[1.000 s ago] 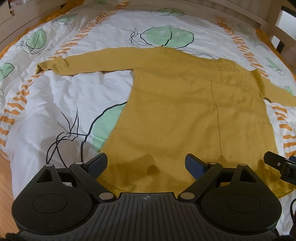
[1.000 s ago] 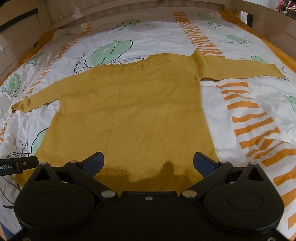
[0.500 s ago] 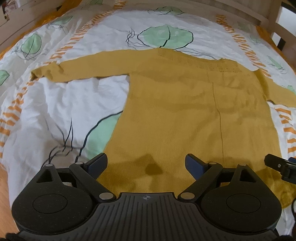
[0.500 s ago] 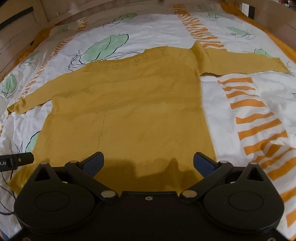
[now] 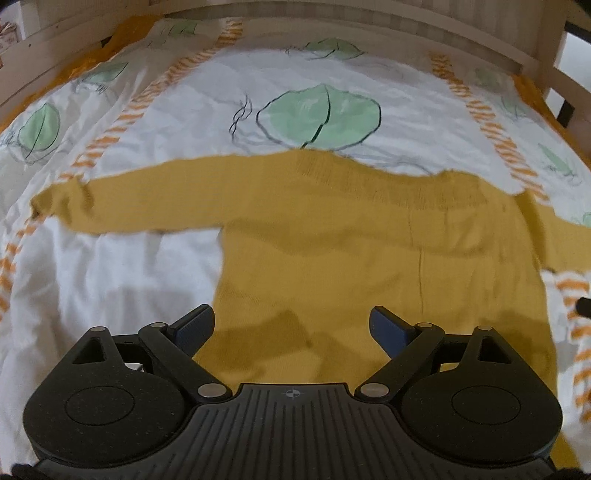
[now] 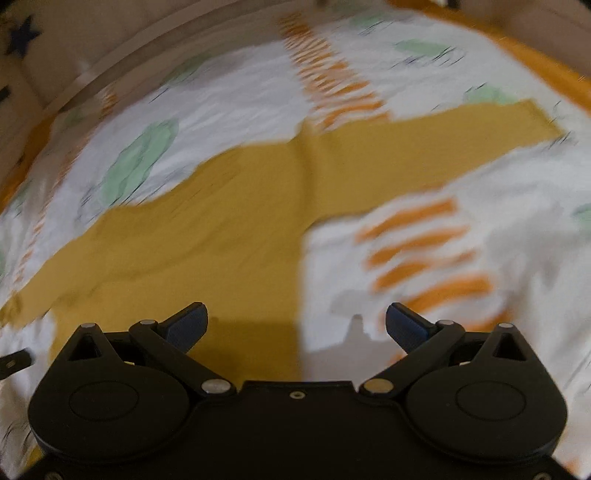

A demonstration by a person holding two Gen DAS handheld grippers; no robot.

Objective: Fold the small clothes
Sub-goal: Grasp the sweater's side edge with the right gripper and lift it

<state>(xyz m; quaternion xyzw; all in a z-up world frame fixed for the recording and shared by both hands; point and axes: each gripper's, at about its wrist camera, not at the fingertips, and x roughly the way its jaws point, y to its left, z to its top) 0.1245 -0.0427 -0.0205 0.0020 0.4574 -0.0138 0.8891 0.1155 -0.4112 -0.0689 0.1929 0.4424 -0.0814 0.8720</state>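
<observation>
My left hand-held gripper (image 5: 291, 326) hangs over the lower body of the sweater (image 5: 369, 258), its two blue fingers (image 5: 194, 326) spread wide with nothing between them. The mustard-yellow sweater lies flat on the bed, on a white bedsheet (image 5: 147, 122) printed with green leaves and orange stripes. One sleeve (image 5: 129, 201) stretches out straight to the left, and its cuff is slightly crumpled. The neckline points toward the wooden bed frame (image 5: 332, 22) at the far end.

My right hand-held gripper (image 6: 297, 326) is also wide open and empty. It sits over the sweater's (image 6: 221, 240) right side edge, so one fingertip is above yellow knit and the other above bare bedsheet (image 6: 461, 314). The other sleeve (image 6: 424, 147) runs out to the right and away across the sheet. This view is blurred, so finer detail of the knit cannot be made out. A dark tip of the other tool (image 6: 14, 360) pokes in at the left edge.
</observation>
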